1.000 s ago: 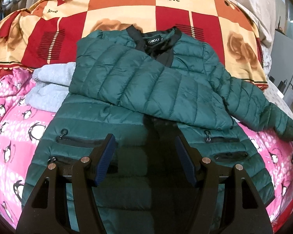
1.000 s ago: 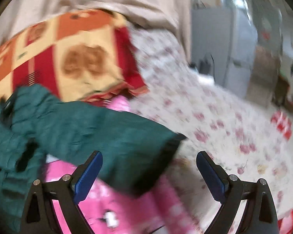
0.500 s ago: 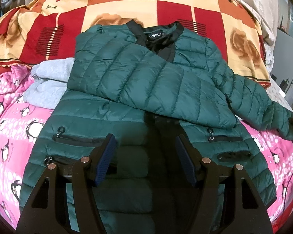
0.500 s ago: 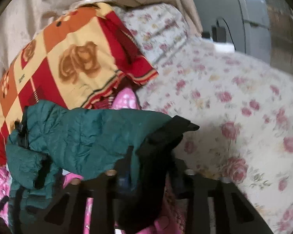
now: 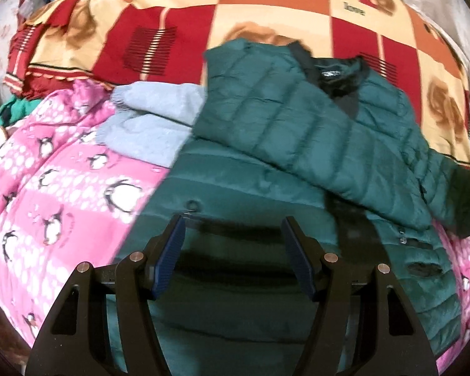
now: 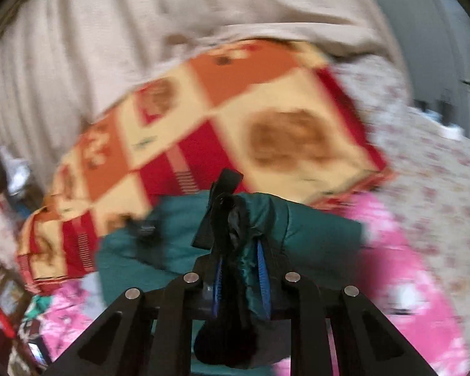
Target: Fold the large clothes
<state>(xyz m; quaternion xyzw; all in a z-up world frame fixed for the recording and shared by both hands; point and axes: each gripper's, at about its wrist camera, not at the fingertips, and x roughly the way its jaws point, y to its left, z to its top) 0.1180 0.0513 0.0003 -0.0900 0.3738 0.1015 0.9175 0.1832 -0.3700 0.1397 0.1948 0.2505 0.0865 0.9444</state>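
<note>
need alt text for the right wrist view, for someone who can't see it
The right gripper is shut on the black cuff of a dark green puffer jacket, pinched between its blue pads. Behind, blurred by motion, lie a red, orange and cream patchwork blanket, a pink blanket and a floral sheet.
</note>
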